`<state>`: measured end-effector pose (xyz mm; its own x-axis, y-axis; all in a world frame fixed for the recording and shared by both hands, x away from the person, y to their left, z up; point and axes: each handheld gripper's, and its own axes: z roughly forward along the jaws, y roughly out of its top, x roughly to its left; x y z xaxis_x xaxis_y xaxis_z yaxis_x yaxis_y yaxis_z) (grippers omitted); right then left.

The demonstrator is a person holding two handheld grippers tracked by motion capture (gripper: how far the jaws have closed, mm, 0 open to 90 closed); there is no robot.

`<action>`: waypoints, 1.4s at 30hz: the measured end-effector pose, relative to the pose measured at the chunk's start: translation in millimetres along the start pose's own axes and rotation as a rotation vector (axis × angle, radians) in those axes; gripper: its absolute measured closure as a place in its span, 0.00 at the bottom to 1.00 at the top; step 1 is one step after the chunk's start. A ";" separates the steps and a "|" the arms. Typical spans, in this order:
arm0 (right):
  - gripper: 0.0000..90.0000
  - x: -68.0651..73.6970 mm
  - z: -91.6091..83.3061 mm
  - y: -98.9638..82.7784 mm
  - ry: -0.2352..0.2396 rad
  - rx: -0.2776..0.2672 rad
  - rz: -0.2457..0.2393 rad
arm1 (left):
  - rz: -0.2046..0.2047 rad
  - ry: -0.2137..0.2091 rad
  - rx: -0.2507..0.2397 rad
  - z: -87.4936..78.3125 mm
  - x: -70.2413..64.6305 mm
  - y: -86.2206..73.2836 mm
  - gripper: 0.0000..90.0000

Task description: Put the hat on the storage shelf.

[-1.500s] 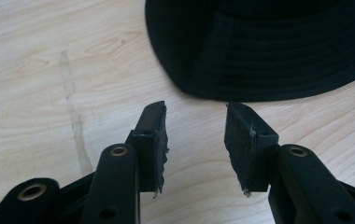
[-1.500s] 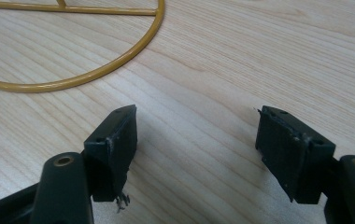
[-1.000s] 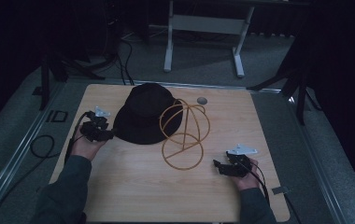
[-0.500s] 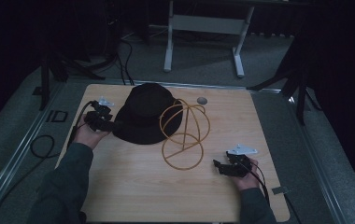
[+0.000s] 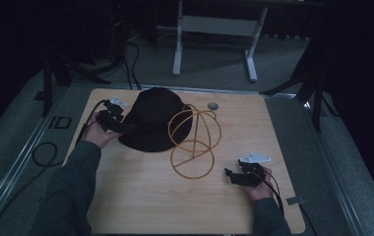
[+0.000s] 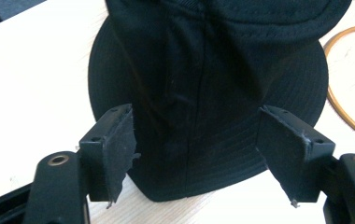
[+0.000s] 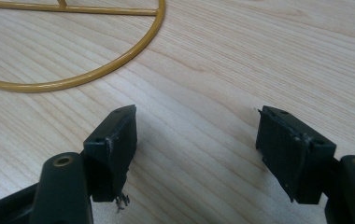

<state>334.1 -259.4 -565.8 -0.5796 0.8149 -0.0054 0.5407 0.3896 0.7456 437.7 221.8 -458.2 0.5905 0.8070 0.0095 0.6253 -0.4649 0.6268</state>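
Hat point(image 5: 156, 120): black, on the far-left part of the worktop point(image 5: 140, 196), its right brim touching the wire stand point(image 5: 195, 142).
Change: your left gripper point(image 5: 121, 127) has moved in from the hat's left over the last second; it now sits at the brim.
Left fingers point(image 6: 119, 149): spread wide, the brim lying between them, not yet pinched.
Meaning: the grasp seems imminent; closing should catch the brim.
Right gripper point(image 5: 234, 176): unmoved on the near-right worktop, fingers point(image 7: 115, 144) parted, holding nothing.
Surroundings: a small grey disc point(image 5: 213, 105) lies at the far edge.
Obstruction: the stand's gold hoops crowd the hat's right side.
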 end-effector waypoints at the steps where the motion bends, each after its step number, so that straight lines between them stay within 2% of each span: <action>1: 0.32 0.0 0.0 0.0 0.000 0.000 0.000 | -0.014 -0.011 -0.013 1.5 1.0 2.0 0.29; 2: 0.32 0.0 0.0 0.0 0.000 0.000 0.000 | -0.032 -0.035 -0.010 3.2 3.5 2.9 0.29; 4: 0.32 -0.1 0.0 0.0 0.000 0.000 -0.001 | -0.040 -0.040 -0.002 5.7 4.5 3.8 0.25; 5: 0.32 0.0 0.0 0.0 0.000 0.000 0.000 | -0.035 -0.053 0.001 9.5 4.7 6.4 0.24; 8: 0.32 0.1 0.0 0.0 0.000 0.000 0.001 | -0.020 -0.053 0.002 11.7 3.4 10.6 0.20; 9: 0.32 0.0 0.0 0.0 0.000 0.000 -0.001 | -0.013 -0.069 -0.020 14.9 1.5 14.8 0.19; 10: 0.32 0.0 0.0 0.0 0.000 0.000 -0.001 | -0.013 -0.069 -0.020 14.9 1.5 14.8 0.18; 13: 0.32 0.0 0.0 0.0 0.000 0.000 -0.001 | -0.005 -0.063 0.022 28.1 1.8 17.8 0.16; 16: 0.32 0.0 0.0 0.0 0.000 0.000 0.000 | -0.017 -0.063 0.019 34.8 2.3 18.6 0.17; 17: 0.32 0.0 0.0 0.0 0.000 0.000 -0.001 | -0.020 -0.052 0.016 35.6 2.6 18.5 0.22; 19: 0.32 0.1 -0.1 0.0 0.001 0.000 0.001 | -0.019 -0.042 0.013 37.1 2.7 18.4 0.37; 21: 0.32 0.1 0.0 0.0 0.000 0.000 0.001 | -0.004 -0.008 0.031 38.2 0.8 19.3 0.50; 24: 0.32 0.0 0.0 0.0 0.000 0.000 0.000 | 0.032 0.021 0.060 37.1 -2.7 22.4 0.66; 27: 0.32 0.0 0.0 0.0 0.000 0.000 -0.001 | 0.076 0.044 0.090 35.4 -6.5 24.0 0.78; 31: 0.32 0.1 0.0 0.0 0.000 0.000 0.001 | 0.111 0.053 0.116 33.4 -9.6 23.9 0.92; 34: 0.32 0.1 0.0 0.0 0.000 0.000 0.001 | 0.121 0.049 0.118 31.5 -10.6 24.4 0.96; 42: 0.32 0.0 0.0 0.0 0.000 0.000 0.000 | 0.135 0.024 0.114 21.7 -10.3 24.7 0.98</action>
<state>334.1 -259.4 -565.9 -0.5799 0.8147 -0.0057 0.5405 0.3899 0.7455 458.1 194.1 -459.7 0.6615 0.7423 0.1068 0.5958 -0.6066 0.5265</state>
